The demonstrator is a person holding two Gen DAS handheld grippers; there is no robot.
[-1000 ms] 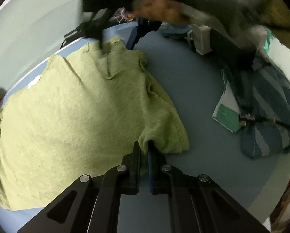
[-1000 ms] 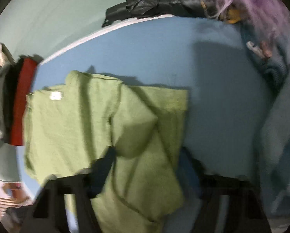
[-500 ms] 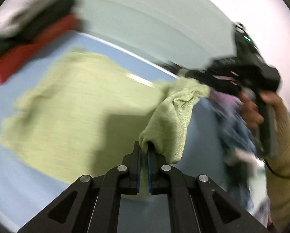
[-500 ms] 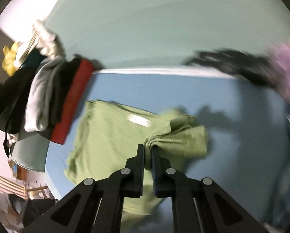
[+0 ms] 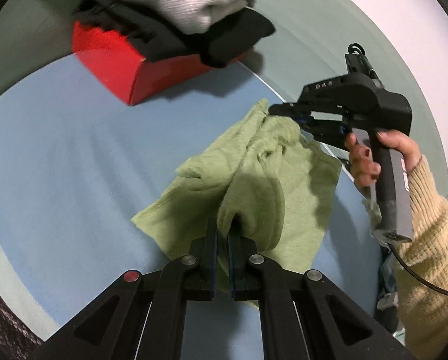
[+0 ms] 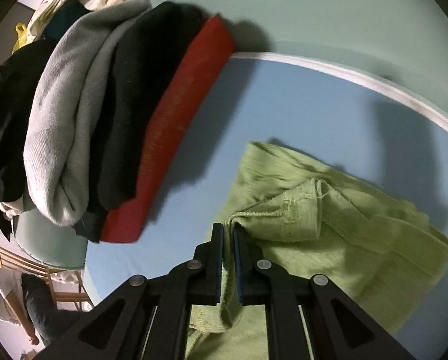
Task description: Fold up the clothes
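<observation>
While clamped, green shirt (image 5: 272,186) between left gripper (image 5: 223,234), bunched ahead.

We see a pale green wall (image 6: 329,9) behind the blue surface (image 5: 58,180) — a wooden chair (image 6: 22,267) stands lower left.

Only readable text: small light letters on top of the right gripper (image 5: 287,111) body, left wrist view, look like "BAS", though the first letter is uncertain. Handle of the same gripper has a red-and-white marking on its grey side, partly covered by the hand (image 5: 374,156), can't read it. The green shirt (image 6: 329,228) shows a stitched patch in the right wrist view, no legible print. Nothing else legible.
</observation>
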